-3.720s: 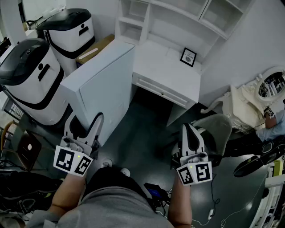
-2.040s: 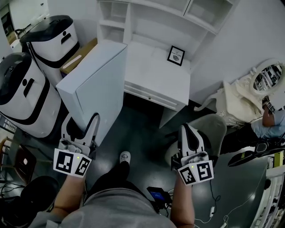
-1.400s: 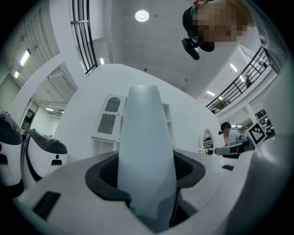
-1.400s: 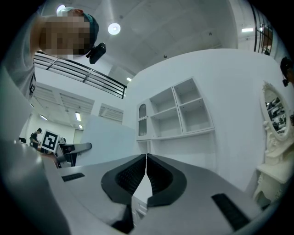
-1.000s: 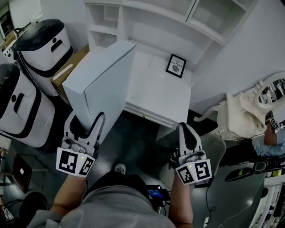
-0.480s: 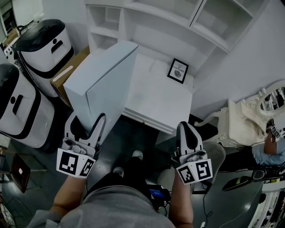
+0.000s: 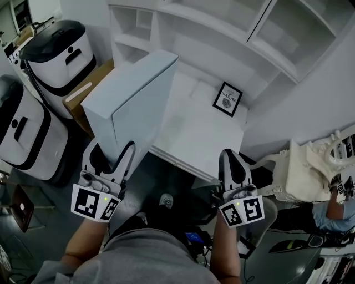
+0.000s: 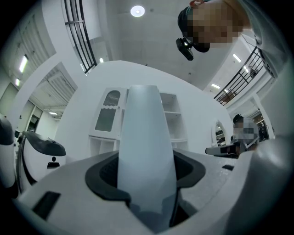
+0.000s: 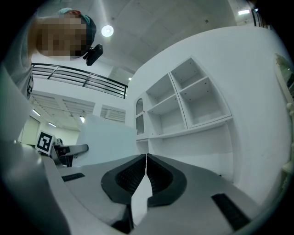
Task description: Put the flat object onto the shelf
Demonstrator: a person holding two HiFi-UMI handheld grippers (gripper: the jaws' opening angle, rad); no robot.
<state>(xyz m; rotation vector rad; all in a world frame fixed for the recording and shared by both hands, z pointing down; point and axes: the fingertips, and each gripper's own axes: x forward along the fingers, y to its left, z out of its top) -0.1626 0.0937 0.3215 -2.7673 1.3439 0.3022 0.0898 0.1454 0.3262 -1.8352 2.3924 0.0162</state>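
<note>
Carrying the board [image 7: 133, 94] clamped in left gripper [image 7: 110, 154], right gripper [image 7: 232, 162] pinched together, empty; next up, probably lifting it onto the shelf [image 7: 222, 34].

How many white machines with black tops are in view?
2. The far machine stands left of the cardboard box; the near machine sits at the head view's left edge. Others may be hidden.

Head view is dim, the floor [image 7: 178, 181] nearly black. Gripper views are brighter under a glaring ceiling lamp [image 8: 137, 11], fisheye-bent, with dark corners.
</note>
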